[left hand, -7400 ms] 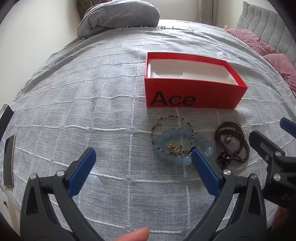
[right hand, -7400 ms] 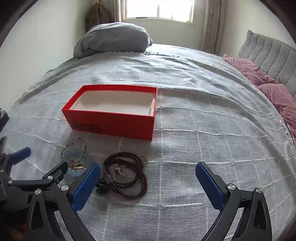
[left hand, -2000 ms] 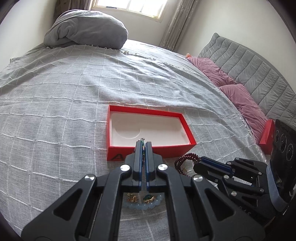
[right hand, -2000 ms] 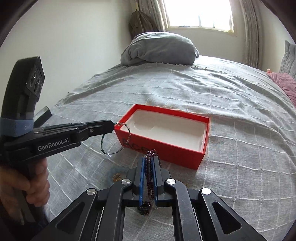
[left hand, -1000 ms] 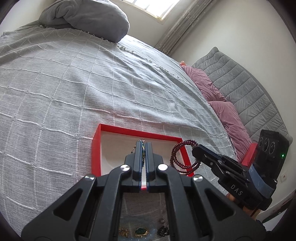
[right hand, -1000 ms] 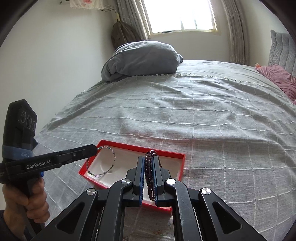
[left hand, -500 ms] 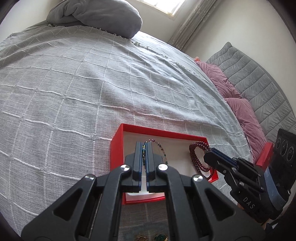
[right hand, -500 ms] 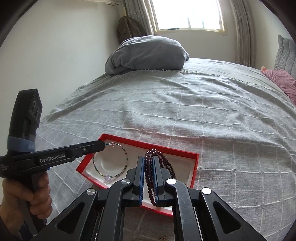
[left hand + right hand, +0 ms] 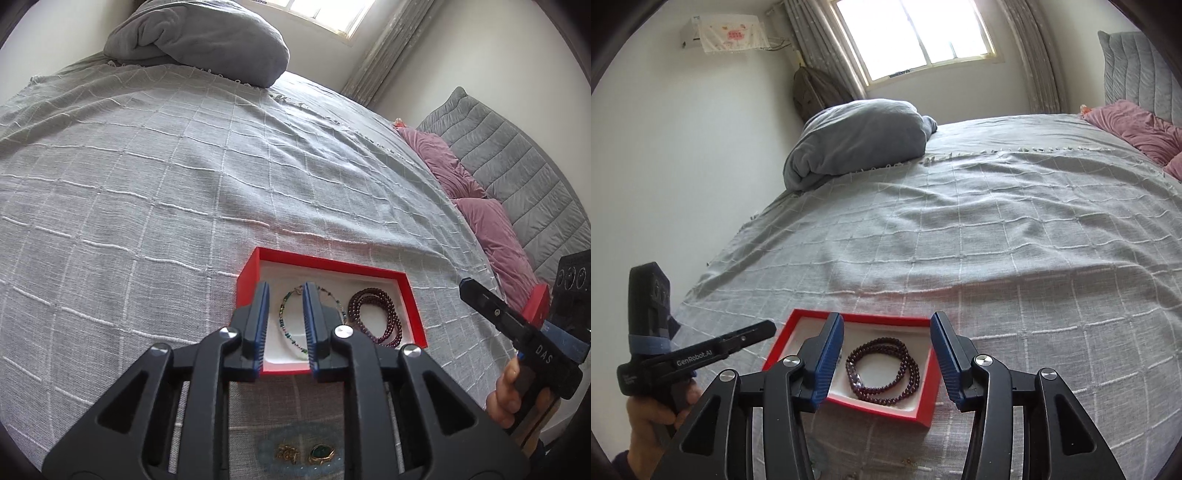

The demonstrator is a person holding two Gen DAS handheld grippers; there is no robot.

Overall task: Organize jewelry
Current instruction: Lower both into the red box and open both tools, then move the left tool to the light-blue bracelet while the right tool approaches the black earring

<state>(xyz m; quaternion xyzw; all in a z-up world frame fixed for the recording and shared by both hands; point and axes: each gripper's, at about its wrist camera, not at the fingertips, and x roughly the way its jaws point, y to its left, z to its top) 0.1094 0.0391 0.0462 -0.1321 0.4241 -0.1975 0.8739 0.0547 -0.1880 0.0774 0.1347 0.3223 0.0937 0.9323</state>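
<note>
Nearest the left camera, between the black arms, a pale blue bead bracelet [image 9: 295, 452] lies on the bedspread with a gold charm [image 9: 286, 451] and a green stone ring [image 9: 320, 451] inside its loop. Just past that, the left gripper [image 9: 285, 297] hangs over the near edge of the red box [image 9: 246, 277], blue pads parted a little and gripping nothing. Under it, in the left part of the white lining, lies the thin multicolored bead bracelet [image 9: 293, 332]. Beside it, in the right part, sits the coiled dark red bead strand [image 9: 882, 369], not touching the thin one. Over on the right camera, the right gripper [image 9: 886, 349] is spread wide above that coil, its pads apart and empty. Beyond the box, the grey checked bedspread [image 9: 1015, 236] runs back to a bundled grey duvet [image 9: 857, 136] at the far end, pink pillows [image 9: 484, 221] against a grey padded headboard [image 9: 535, 177], and a bright window [image 9: 923, 33].
</note>
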